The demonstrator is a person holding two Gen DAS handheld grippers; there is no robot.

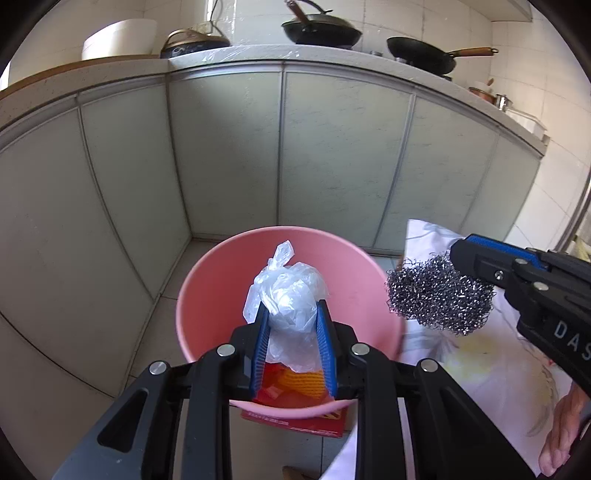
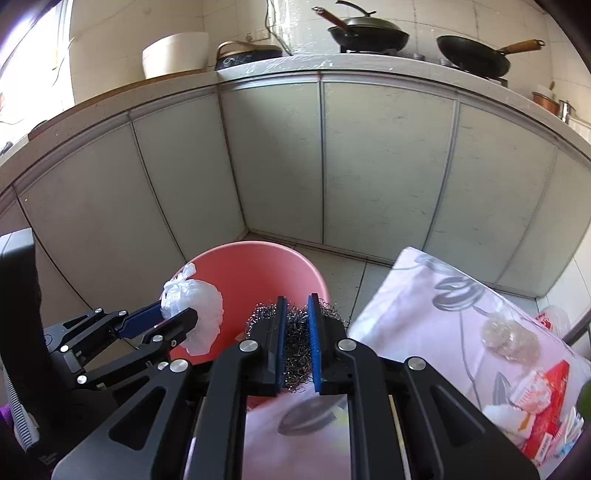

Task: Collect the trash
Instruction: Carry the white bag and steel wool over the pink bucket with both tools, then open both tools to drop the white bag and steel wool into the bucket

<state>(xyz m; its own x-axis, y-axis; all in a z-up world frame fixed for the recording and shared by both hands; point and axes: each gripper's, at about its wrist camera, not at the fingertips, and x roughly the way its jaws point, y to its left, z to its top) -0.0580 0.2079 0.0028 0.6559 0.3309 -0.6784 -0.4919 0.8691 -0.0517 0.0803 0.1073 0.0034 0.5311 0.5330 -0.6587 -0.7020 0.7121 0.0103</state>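
Note:
My left gripper [image 1: 293,314] is shut on a crumpled clear plastic bag [image 1: 286,291] and holds it over the pink bin [image 1: 207,295]; it also shows in the right wrist view [image 2: 173,317] with the bag [image 2: 195,306]. Orange and red trash [image 1: 299,380] lies in the bin's bottom. My right gripper [image 2: 295,310] is shut on a steel wool scourer [image 2: 295,339], held at the bin's [image 2: 258,266] near right rim. In the left wrist view the scourer [image 1: 436,295] hangs just right of the bin, gripped by the right gripper [image 1: 458,254].
A table with a floral cloth [image 2: 424,314] stands right of the bin, with a clear crumpled wad [image 2: 509,336] and red-and-white wrappers [image 2: 535,398] on it. Grey cabinet doors [image 2: 369,166] form a corner behind. A red box [image 1: 295,421] lies under the bin. Woks [image 2: 369,33] sit on the counter.

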